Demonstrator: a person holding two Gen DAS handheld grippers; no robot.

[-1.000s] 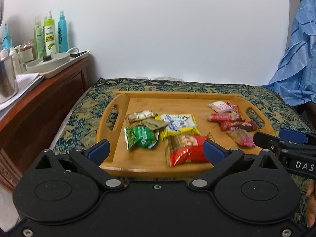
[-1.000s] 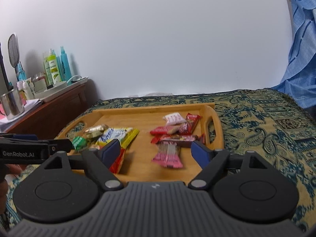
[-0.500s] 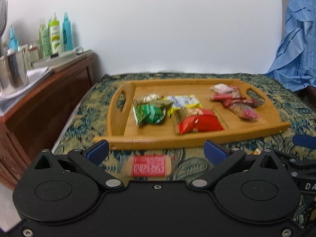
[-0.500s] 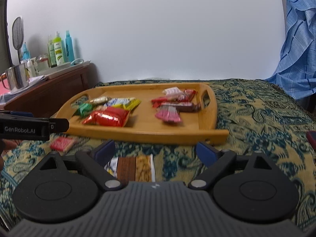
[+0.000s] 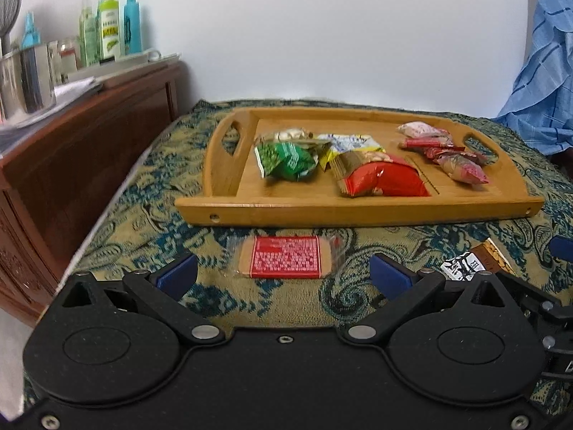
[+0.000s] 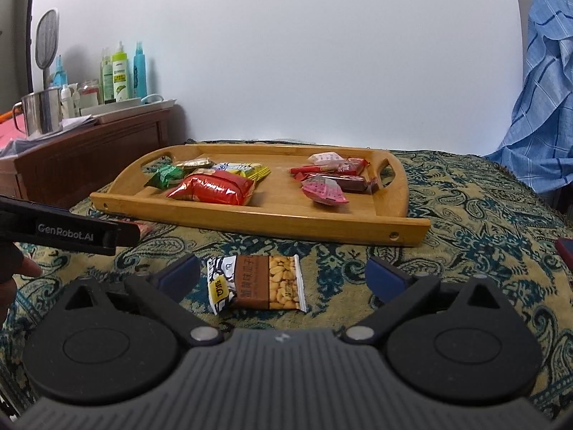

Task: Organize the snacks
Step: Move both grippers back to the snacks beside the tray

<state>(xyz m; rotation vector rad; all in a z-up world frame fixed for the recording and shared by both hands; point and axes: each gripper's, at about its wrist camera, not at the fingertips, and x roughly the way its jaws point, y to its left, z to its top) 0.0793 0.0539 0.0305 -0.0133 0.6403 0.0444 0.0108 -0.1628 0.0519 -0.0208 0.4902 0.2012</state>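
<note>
While most snacks already lie sorted in the wooden tray (image 6: 250,215), two are left outside it on the patterned bedspread (image 6: 483,236), just in front of the tray's near rim. One is a brown seed packet (image 6: 258,283) with a white end, flat on the cloth, framed by the right gripper (image 6: 283,274), whose jaws have just been opening and now stand wide, one pad on either side of the packet without touching it. The other is a flat clear-wrapped biscuit with a red label (image 5: 286,256), lying between the spread, empty jaws of the left gripper (image 5: 283,274). In the tray, a green bag (image 5: 284,161), a yellow one and a large red bag (image 6: 215,188) crowd the left part, while pinkish-red wrappers (image 6: 329,179) gather on the right.

Both packets look thin and slick on a soft, yielding cover — the pads may slide over the foil, or pinch cloth along with it and drag the bedspread, which could shift the tray. The two grippers sit close together, the left one's finger (image 6: 68,234) reaching into the right wrist view, so closing both at once risks a knock. The tray's raised rim stands right ahead — a low carry could catch a packet on it.
</note>
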